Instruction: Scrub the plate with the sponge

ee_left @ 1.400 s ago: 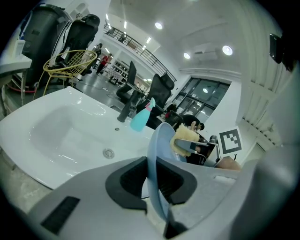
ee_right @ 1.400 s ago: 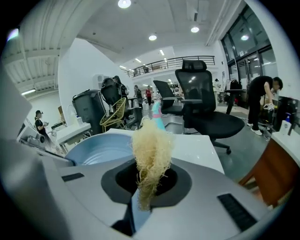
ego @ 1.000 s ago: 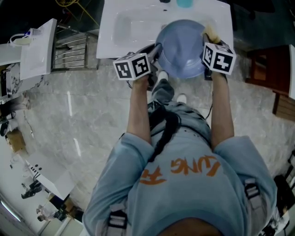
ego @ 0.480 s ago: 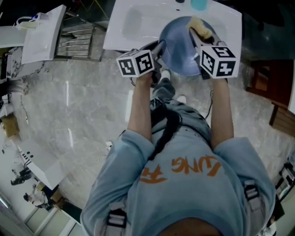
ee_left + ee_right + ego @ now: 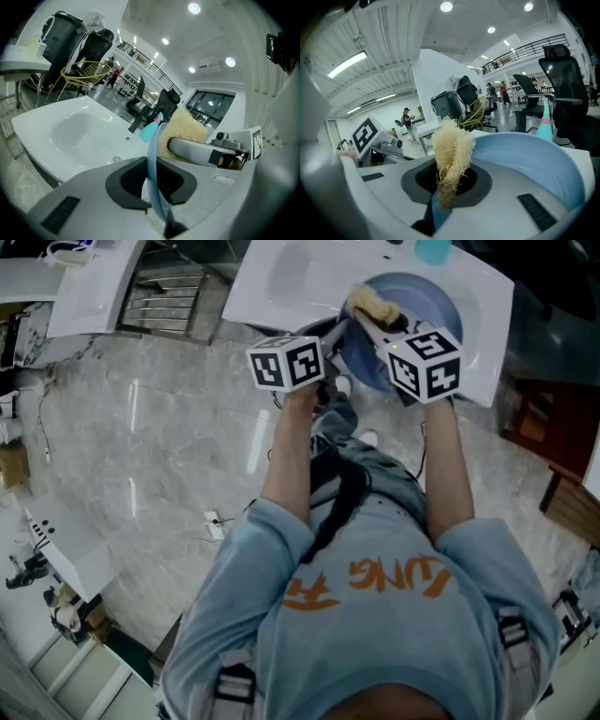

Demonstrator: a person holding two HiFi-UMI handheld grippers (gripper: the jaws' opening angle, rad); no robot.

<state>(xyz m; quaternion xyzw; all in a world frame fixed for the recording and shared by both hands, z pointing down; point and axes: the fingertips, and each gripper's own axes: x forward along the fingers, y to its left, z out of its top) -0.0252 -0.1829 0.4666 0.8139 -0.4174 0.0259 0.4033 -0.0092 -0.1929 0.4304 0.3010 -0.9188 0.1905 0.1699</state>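
A blue plate [image 5: 417, 310] is held tilted over the white sink [image 5: 281, 277]. My left gripper [image 5: 335, 334] is shut on its left rim; in the left gripper view the rim [image 5: 153, 154] runs edge-on between the jaws. My right gripper [image 5: 371, 319] is shut on a pale yellow fibrous sponge [image 5: 372, 304], which lies against the plate's left part. In the right gripper view the sponge [image 5: 451, 152] sticks up from the jaws beside the plate's blue face [image 5: 534, 159]. The left gripper view shows the sponge [image 5: 185, 129] just behind the rim.
A teal bottle [image 5: 433, 249] stands at the back of the sink beside a dark faucet [image 5: 139, 119]. A metal rack [image 5: 169, 296] and a white counter [image 5: 84, 287] are at the left. Dark wooden furniture [image 5: 562, 493] stands at the right. Marble floor lies below.
My right gripper has carried the sponge from the plate's right rim leftward across its face, turning as it went. The left gripper keeps its hold on the rim, barely moved.
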